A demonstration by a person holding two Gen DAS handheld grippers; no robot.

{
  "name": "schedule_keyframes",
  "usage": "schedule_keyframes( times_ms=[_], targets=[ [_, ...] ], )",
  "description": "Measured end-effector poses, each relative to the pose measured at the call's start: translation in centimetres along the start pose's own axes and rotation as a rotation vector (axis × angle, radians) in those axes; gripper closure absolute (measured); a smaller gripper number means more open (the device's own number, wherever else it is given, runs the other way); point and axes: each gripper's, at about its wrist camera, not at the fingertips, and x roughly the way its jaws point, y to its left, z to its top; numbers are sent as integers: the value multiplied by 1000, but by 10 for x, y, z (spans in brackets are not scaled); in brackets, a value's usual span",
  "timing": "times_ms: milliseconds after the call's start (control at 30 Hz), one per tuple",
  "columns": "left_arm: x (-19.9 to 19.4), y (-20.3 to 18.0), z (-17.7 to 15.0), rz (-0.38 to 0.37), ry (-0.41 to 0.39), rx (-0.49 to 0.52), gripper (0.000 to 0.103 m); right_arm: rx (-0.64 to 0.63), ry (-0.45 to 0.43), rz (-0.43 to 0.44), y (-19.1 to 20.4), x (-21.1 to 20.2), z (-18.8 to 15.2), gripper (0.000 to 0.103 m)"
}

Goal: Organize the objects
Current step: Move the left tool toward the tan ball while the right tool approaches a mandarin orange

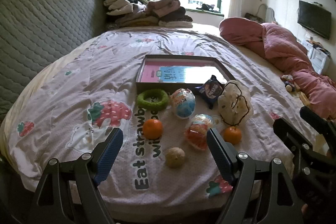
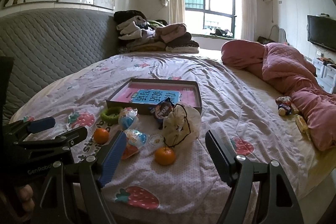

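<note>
We see both tools hovering over the bed sheet (image 1: 73, 81), nothing gripped. Left gripper (image 1: 163, 146) fills the bottom of its frame, jaws spread as wide as they go, empty; between the fingers in the picture sit a beige ball (image 1: 175, 157), an orange (image 1: 152, 129) up left of it and a red-orange snack packet (image 1: 197, 132) against the right finger. Second orange (image 1: 232, 135) shows just right of that finger. Right gripper (image 2: 166, 157) sits at the bottom of its frame, also fully spread and empty, with that second orange (image 2: 165, 155) between its fingers in the picture, resting on the sheet, not touched. Above the oranges, mid-frame: a green ring (image 1: 152, 99), a blue-and-white wrapped egg (image 1: 184, 105), a dark cookie packet (image 1: 210, 91) leaning on the box's near rim, and a crumpled white bag with a dark cord (image 1: 234, 106). The shallow cardboard box (image 1: 139, 77) lies centre frame behind them, open, with a pink-and-blue booklet (image 1: 153, 74) flat inside. In the right wrist view the left tool shows at lower left, the ring (image 2: 110, 114) and egg (image 2: 127, 119) just beyond it. A pink quilt (image 1: 283, 45) is bunched at the right edge, with a few small wrapped snacks (image 2: 285, 107) beside it, well apart from the main cluster. Folded clothes (image 1: 147, 12) are stacked at the top centre, by the grey headboard (image 1: 42, 20).
</note>
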Motion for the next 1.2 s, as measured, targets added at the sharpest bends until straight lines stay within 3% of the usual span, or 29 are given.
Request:
schedule_keyframes(
  times_ms=[267, 1200],
  targets=[
    [3, 0, -1, -2, 12, 3, 21, -9, 21, 7, 2, 5, -2, 26],
    [61, 26, -35, -37, 225, -66, 21, -25, 180, 42, -1, 47, -31, 26]
  ],
)
